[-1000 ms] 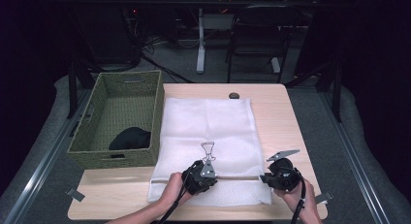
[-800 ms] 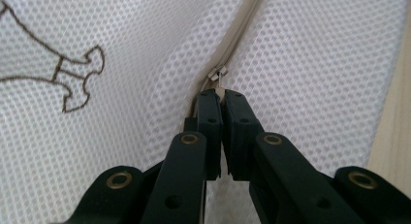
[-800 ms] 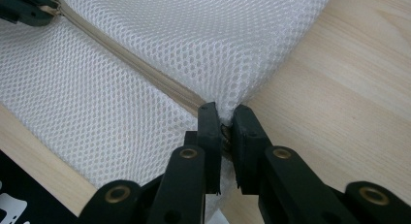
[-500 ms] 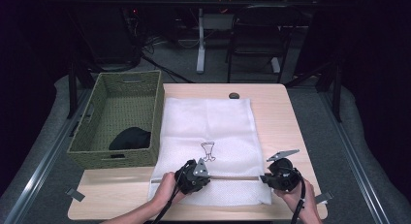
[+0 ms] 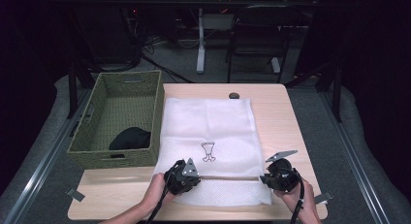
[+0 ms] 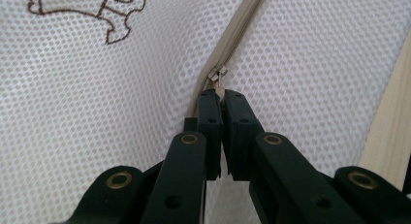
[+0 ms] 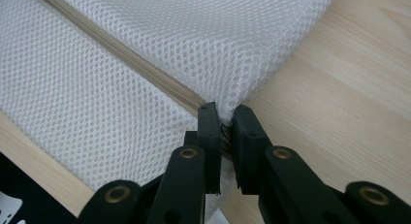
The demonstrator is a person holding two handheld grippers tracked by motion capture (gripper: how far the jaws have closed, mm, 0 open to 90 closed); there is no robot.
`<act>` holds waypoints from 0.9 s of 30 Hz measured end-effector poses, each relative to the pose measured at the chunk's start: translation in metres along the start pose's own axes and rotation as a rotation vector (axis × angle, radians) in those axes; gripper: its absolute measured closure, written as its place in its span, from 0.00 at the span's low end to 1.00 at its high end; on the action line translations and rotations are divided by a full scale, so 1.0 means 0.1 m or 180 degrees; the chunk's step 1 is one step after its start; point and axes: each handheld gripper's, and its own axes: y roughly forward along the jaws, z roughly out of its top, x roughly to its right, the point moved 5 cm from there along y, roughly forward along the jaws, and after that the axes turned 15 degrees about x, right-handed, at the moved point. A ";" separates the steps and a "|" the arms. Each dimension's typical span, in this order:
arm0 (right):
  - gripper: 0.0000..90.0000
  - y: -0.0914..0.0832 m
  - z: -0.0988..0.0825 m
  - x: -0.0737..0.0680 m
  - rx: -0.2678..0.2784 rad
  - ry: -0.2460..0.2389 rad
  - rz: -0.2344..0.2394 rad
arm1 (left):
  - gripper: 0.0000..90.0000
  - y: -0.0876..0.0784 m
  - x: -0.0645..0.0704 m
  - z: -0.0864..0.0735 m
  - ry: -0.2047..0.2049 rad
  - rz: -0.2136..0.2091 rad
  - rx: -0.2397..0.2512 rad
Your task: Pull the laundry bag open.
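At far left sits a woven basket (image 5: 121, 122) holding a dark cloth (image 5: 130, 138). Beside it lies the mesh bag (image 5: 208, 132) — the left gripper (image 5: 183, 178) pinches its zipper pull (image 6: 216, 74), the right gripper (image 5: 280, 175) pinches the bag's near right edge. A small dark object (image 5: 234, 95) lies beyond.

The white honeycomb-mesh laundry bag (image 5: 208, 124) carries a beige zipper (image 5: 228, 177) and a brown outline print (image 5: 208, 152) (a goblet-like shape), beside an olive-green woven basket (image 5: 127, 84).
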 end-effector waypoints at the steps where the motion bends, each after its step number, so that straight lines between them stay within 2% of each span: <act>1: 0.93 0.00 0.00 -0.01 0.0001 -0.0006 -0.0004 | 0.96 -0.02 -0.01 -0.01 -0.0002 -0.0006 0.0019; 3: 0.93 0.00 0.00 -0.01 0.0005 -0.0004 0.0009 | 0.96 -0.05 -0.01 -0.02 -0.0019 -0.0041 0.0044; 15: 0.93 0.00 0.00 -0.02 -0.0019 -0.0035 -0.0016 | 0.96 -0.21 -0.09 -0.14 -0.0073 -0.0006 -0.0016; 27: 0.93 0.02 -0.01 -0.02 -0.0034 -0.0043 -0.0012 | 0.96 -0.39 -0.18 -0.29 -0.0169 0.0078 -0.0075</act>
